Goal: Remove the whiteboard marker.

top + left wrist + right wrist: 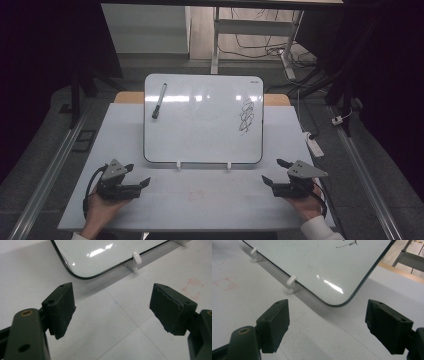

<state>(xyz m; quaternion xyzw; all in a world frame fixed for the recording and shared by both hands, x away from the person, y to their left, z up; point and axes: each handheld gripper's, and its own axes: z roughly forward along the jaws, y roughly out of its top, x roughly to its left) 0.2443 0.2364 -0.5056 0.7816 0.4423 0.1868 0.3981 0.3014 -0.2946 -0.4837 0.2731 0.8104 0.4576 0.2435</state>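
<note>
A white dry-erase board (202,120) leans on small white stand clips (178,164) in the middle of the table. A black scribble (246,116) marks its right side, and a black marker (159,101) clings to its upper left. My left gripper (139,176) rests open on the table at the front left, nothing between its jaws; its own view shows the board's lower left corner (82,267) ahead. My right gripper (274,171) rests open at the front right, jaws empty, facing the board's lower right corner (337,300).
The white tabletop (200,200) carries a faint red square mark (196,195) near the front. A power strip (314,145) and cables lie on the floor to the right. Table legs (216,45) stand behind.
</note>
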